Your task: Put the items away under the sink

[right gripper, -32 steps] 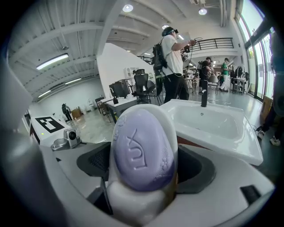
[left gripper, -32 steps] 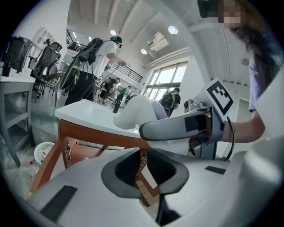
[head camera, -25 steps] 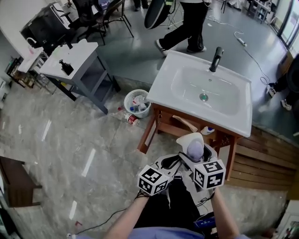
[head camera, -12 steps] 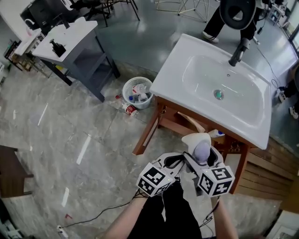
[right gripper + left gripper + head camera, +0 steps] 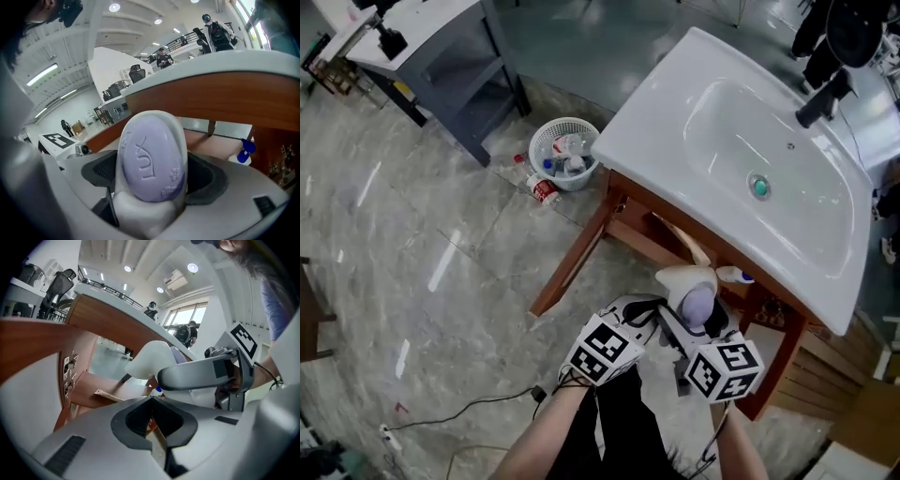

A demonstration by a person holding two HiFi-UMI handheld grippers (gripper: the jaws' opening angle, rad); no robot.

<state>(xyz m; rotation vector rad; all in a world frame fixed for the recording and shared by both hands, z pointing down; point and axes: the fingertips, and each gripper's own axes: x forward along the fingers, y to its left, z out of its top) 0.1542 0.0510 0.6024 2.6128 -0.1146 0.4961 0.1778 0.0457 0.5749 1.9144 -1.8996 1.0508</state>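
"LUX" is embossed on the lilac soap bar (image 5: 151,165).

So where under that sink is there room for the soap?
The shelf looks bare just left of the blue-capped bottle; a wooden stick lies further left. It is tightest at the right end, between bottle and stand leg.

We count one sink (image 5: 656,112), one faucet (image 5: 821,97), one wastebasket (image 5: 533,148), one soap bar (image 5: 697,304), one soap dish (image 5: 682,278), and, seemingly, one blue-capped bottle (image 5: 733,275) under the sink's front edge.
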